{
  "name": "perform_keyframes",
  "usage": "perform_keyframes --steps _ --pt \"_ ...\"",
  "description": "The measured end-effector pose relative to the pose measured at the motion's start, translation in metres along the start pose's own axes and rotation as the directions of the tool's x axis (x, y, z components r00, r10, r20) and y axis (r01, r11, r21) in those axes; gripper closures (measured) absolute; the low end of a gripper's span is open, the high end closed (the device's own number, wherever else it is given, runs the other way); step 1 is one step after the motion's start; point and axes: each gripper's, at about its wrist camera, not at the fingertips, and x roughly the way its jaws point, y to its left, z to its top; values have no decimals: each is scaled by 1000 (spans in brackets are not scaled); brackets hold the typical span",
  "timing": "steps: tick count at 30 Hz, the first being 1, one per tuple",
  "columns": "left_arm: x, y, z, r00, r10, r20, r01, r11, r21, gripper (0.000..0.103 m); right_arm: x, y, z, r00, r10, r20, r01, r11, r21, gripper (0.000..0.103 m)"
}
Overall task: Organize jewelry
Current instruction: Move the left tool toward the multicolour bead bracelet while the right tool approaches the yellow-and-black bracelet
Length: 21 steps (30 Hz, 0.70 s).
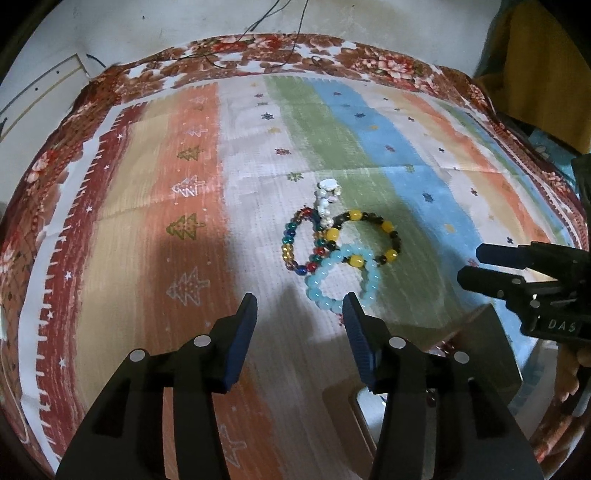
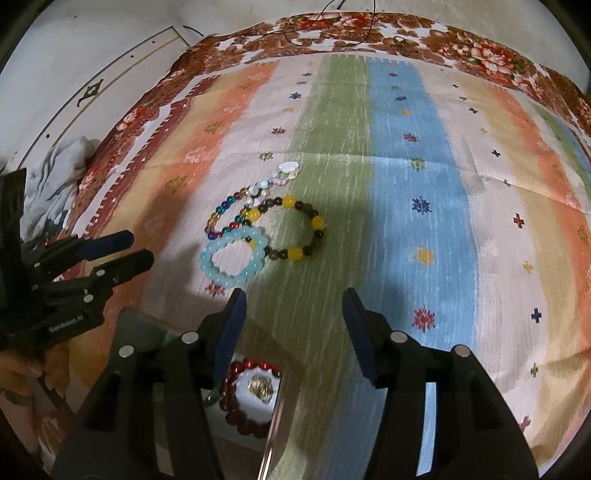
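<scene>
Lying in a tight cluster on the striped cloth (image 2: pixel 406 229), 4 bead bracelets are seen near the middle of the bench surface: a pale blue bracelet (image 2: pixel 233 258) nearest the tools, a yellow-and-dark bracelet (image 2: pixel 295 227) overlapping its far right side, a multicoloured bracelet (image 2: pixel 225 210) to the left, and a white bead string (image 2: pixel 280 175) running away from the group. All 4 are touching or crossing one another. In the left wrist view the same cluster is shown, with the pale blue bracelet (image 1: pixel 341 282) just beyond the right finger of the left tool (image 1: pixel 299 314).

The left tool is held with its fingers wide apart and nothing between them; the right tool (image 2: pixel 291 308) is likewise spread, with nothing gripped. Each tool is visible from the other's camera: the right tool (image 1: pixel 471 264) at the right edge, the left tool (image 2: pixel 138 247) at the left edge.

A box (image 2: pixel 275 424) with a glassy wall is placed at the near edge, below the right tool, and a dark red bracelet (image 2: pixel 236 402) and a small gold piece (image 2: pixel 260 384) are contained in it.

Broad open cloth is left to the right of the cluster, across the blue, white and orange stripes, and also beyond it toward the floral border (image 2: pixel 369 29). The left side is narrower, bounded by the red patterned edge, past which a crumpled grey cloth (image 2: pixel 55 177) is lying
</scene>
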Motion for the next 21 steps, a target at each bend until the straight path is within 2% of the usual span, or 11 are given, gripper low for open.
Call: perform_keyframes --steps 7,21 --pt "17 10 15 1000 6 -27 -7 1000 -20 55 16 -12 16 1000 6 -26 -5 999 35 48" --pt "38 11 31 999 23 -47 -23 1000 2 55 33 -13 33 999 -3 -46 4 1000 28 48"
